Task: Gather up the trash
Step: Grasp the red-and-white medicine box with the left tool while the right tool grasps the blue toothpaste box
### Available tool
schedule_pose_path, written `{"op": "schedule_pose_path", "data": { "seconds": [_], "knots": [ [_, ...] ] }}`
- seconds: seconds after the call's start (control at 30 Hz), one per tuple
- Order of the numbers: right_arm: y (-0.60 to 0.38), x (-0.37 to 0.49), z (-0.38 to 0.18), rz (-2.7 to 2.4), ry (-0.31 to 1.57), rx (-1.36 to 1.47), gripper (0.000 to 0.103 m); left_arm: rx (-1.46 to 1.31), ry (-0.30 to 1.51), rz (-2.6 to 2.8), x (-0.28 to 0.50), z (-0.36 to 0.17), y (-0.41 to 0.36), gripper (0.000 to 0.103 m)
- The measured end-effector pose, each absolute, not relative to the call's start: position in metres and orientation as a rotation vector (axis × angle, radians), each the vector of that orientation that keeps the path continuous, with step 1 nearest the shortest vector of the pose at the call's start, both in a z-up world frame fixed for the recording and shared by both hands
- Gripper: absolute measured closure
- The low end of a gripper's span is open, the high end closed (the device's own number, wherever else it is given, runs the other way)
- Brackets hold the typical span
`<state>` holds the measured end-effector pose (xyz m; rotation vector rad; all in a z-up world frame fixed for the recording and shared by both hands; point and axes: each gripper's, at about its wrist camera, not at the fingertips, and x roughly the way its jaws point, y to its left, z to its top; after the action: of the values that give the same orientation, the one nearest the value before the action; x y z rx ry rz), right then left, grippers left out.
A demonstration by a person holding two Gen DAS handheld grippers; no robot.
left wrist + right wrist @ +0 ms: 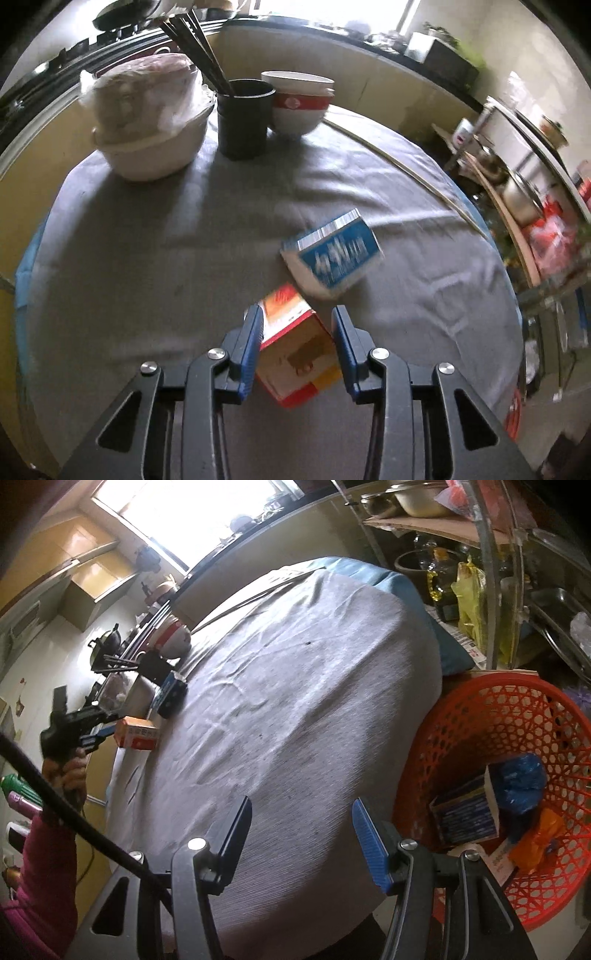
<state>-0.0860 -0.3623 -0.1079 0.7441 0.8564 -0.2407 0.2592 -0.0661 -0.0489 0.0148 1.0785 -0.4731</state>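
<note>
My left gripper (295,317) is closed around a small red, orange and white carton (295,350), which sits between the blue pads above the grey cloth. The right wrist view shows the same carton (136,734) held in that gripper (110,733) at the table's far left edge. A blue and white carton (332,254) lies tilted on the cloth just beyond it. My right gripper (301,812) is open and empty over the near table edge. A red mesh basket (461,716) beside the table holds several pieces of trash, among them a dark blue box (465,816).
A covered white pot (147,122), a black chopstick holder (242,118) and stacked bowls (299,103) stand at the table's far side. A loose chopstick (406,170) lies along the right edge. A cluttered metal shelf (491,572) stands behind the basket.
</note>
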Motion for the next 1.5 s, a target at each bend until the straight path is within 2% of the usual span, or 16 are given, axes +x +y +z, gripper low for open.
{"op": "schedule_pose_path", "data": {
  "seconds": [0.33, 0.43, 0.57, 0.67, 0.77, 0.93, 1.1, 1.23, 1.43, 1.5],
  "knots": [
    [-0.342, -0.045, -0.084, -0.135, 0.854, 0.722, 0.042, 0.004, 1.045, -0.464, 0.167, -0.062, -0.003, 0.063],
    [-0.328, -0.005, -0.068, -0.062, 0.873, 0.704, 0.042, 0.027, 1.014, -0.444, 0.151, -0.064, 0.009, 0.061],
    [-0.308, 0.065, -0.052, 0.017, 0.898, 0.730, 0.042, 0.063, 0.958, -0.412, 0.133, -0.065, 0.019, 0.052],
    [-0.294, 0.118, -0.048, 0.033, 0.911, 0.770, 0.040, 0.089, 0.936, -0.402, 0.127, -0.067, 0.025, 0.050],
    [-0.285, 0.166, -0.054, 0.036, 0.937, 0.810, 0.038, 0.095, 0.935, -0.378, 0.132, -0.069, 0.032, 0.046],
    [-0.274, 0.243, -0.086, -0.004, 0.988, 0.978, 0.038, 0.094, 0.928, -0.310, 0.148, -0.073, 0.053, 0.046],
    [-0.268, 0.291, -0.113, -0.139, 1.026, 1.023, 0.037, 0.079, 0.935, -0.263, 0.165, -0.080, 0.076, 0.046],
    [-0.262, 0.316, -0.125, -0.235, 1.047, 1.008, 0.037, 0.077, 0.941, -0.240, 0.172, -0.083, 0.084, 0.046],
    [-0.244, 0.340, -0.129, -0.333, 1.101, 0.826, 0.037, 0.089, 0.949, -0.249, 0.173, -0.084, 0.077, 0.046],
    [-0.241, 0.343, -0.126, -0.318, 1.091, 0.748, 0.043, 0.096, 0.949, -0.255, 0.173, -0.084, 0.072, 0.046]
  ]
}}
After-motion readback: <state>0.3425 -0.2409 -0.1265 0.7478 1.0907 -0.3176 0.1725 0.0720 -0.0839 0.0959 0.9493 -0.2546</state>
